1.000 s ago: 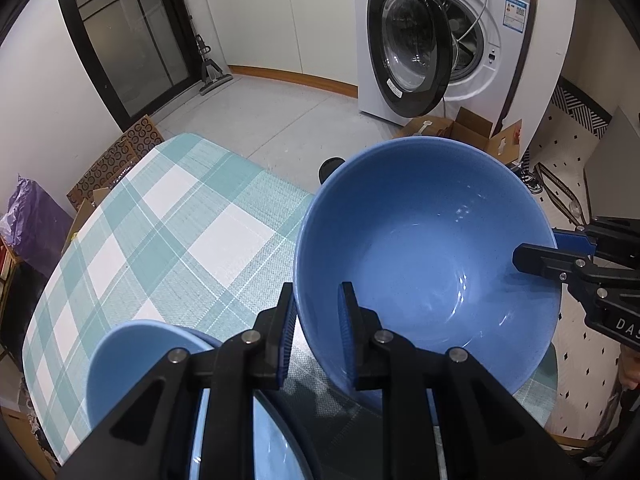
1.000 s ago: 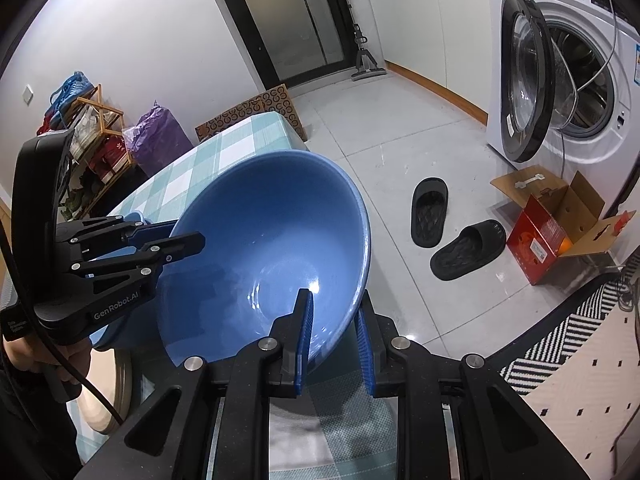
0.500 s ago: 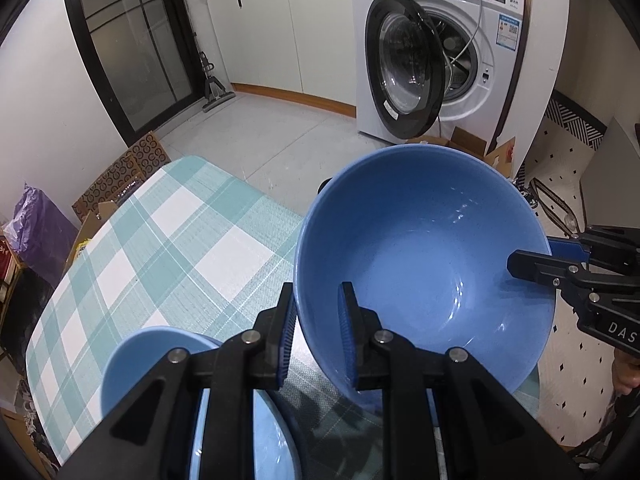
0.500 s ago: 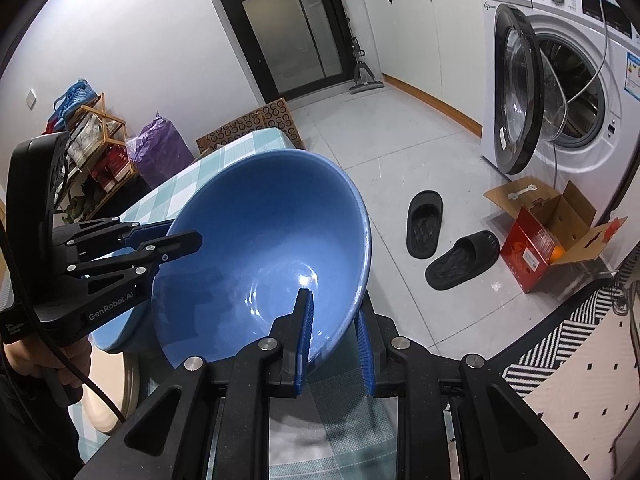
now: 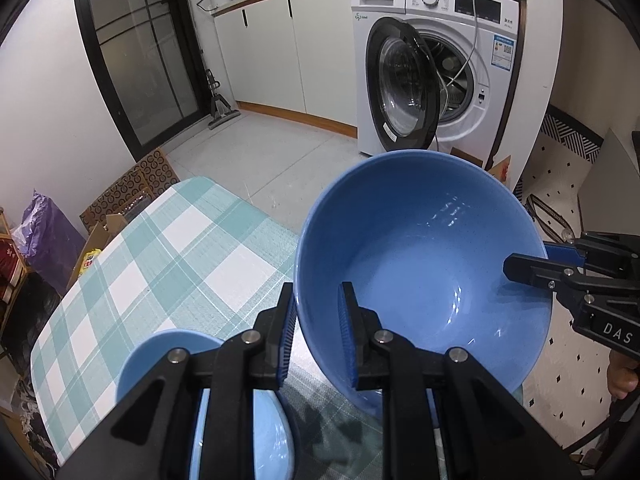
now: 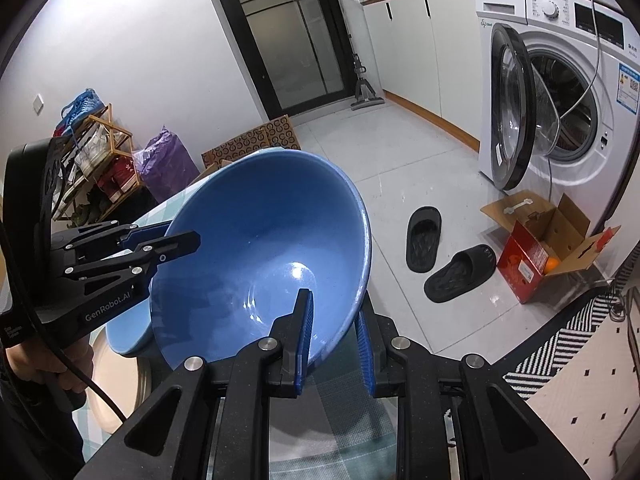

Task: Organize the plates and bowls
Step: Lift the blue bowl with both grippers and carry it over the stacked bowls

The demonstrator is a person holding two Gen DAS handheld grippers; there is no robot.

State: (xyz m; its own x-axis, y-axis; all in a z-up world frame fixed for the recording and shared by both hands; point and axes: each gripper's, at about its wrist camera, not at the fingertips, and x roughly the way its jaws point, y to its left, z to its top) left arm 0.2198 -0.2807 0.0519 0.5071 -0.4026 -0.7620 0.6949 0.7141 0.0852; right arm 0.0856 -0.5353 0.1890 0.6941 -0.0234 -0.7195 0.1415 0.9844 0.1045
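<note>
Both grippers are showing black frames, silver screws, blue ribbed pads [image 5: 345, 332]; left gripper [image 6: 176, 240] is trailing a black cable [image 6: 72, 364].

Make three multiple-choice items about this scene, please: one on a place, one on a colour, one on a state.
1. Where are the slippers?
A. on the table
B. on the floor
C. in the box

2. What colour is the held big bowl?
A. blue
B. white
C. green

3. How is the washing machine door?
A. shut
B. missing
C. open

Answers: 1 B, they lie on the floor tiles near the washing machine. 2 A, it is blue throughout. 3 C, it is swung out, drum visible.
</note>
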